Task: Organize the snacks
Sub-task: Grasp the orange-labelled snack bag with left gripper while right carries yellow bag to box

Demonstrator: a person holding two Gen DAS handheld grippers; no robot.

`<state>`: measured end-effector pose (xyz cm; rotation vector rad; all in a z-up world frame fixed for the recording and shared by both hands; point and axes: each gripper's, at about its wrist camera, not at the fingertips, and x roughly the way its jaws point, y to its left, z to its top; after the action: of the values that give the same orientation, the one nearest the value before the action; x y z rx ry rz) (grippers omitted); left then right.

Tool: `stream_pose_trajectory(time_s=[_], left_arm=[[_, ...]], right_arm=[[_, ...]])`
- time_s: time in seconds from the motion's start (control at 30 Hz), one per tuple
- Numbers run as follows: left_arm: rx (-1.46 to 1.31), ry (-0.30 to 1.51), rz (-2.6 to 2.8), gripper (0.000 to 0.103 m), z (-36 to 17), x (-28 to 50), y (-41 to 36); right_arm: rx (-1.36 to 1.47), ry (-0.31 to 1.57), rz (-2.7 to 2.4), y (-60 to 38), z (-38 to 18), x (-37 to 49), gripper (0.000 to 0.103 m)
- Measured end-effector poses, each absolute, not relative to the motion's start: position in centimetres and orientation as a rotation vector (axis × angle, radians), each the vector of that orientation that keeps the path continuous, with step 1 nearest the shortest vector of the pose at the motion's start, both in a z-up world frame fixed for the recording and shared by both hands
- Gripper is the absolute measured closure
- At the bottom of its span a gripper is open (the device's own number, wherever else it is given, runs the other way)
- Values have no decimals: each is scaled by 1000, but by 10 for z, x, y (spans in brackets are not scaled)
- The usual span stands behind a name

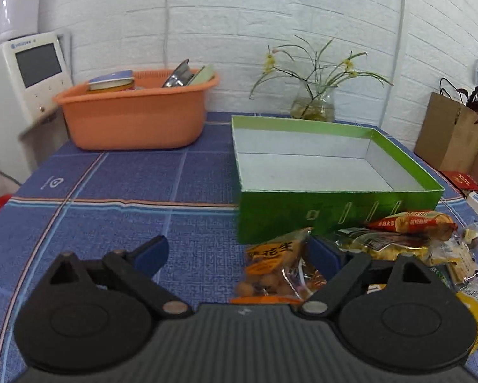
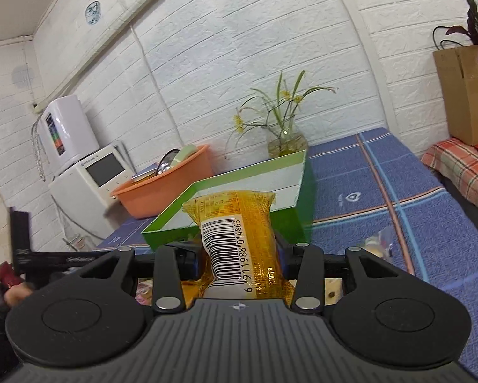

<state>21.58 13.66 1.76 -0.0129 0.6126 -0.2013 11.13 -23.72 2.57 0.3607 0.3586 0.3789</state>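
1. A white brick-pattern wall (image 1: 239, 16) backs a table under a blue checked tablecloth (image 1: 111, 185) with pale and orange stripes.

2. The left gripper (image 1: 239, 253) hovers low over the cloth with its blue-padded fingers (image 1: 152, 252) spread wide and nothing between them. Its right finger sits just beside an orange clear-windowed bag of coated peanuts (image 1: 272, 271), at about 1 o'clock from the gripper body.

3. At 2 to 3 o'clock of that gripper lies a heap of mixed snack packets (image 1: 408, 239): a red and yellow one on top, yellow and clear wrappers below, all close against the front wall of the box.

4. The shallow green cardboard box with a white inside (image 1: 334, 210) stands at 1 o'clock, open-topped and holding nothing that shows.

5. Farther off, at 11 o'clock, is an orange plastic basin (image 1: 133, 118) with dishes in it; at 12 to 1 o'clock, behind the box, a glass vase of thin green stems with yellow flowers (image 1: 313, 102).

6. The right gripper (image 2: 239, 255) is clamped narrowly on a yellow-orange snack packet with a white barcode panel (image 2: 239, 233), held upright. The packet is raised before the near corner of the green box, which lies at 12 o'clock in this view.

7. At 2 o'clock stands a brown paper bag with a dark-leaved plant (image 2: 468, 89).
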Motion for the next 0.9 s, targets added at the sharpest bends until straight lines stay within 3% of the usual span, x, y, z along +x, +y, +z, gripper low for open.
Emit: stream_pose_trajectory(time_s=[0.2, 0.23, 0.3, 0.5, 0.9], left_arm=[[-96, 729, -336, 18, -17, 248, 123], [-140, 745, -349, 25, -19, 249, 127], [-217, 755, -381, 51, -19, 244, 135], [-254, 701, -360, 55, -6, 207, 152], [-296, 447, -411, 55, 69, 151, 146]], right_arm=[[334, 360, 408, -229, 21, 105, 32], [327, 360, 408, -229, 21, 104, 32], [310, 358, 401, -228, 19, 103, 32], [296, 375, 414, -220, 16, 101, 32], [291, 398, 509, -187, 25, 110, 32]])
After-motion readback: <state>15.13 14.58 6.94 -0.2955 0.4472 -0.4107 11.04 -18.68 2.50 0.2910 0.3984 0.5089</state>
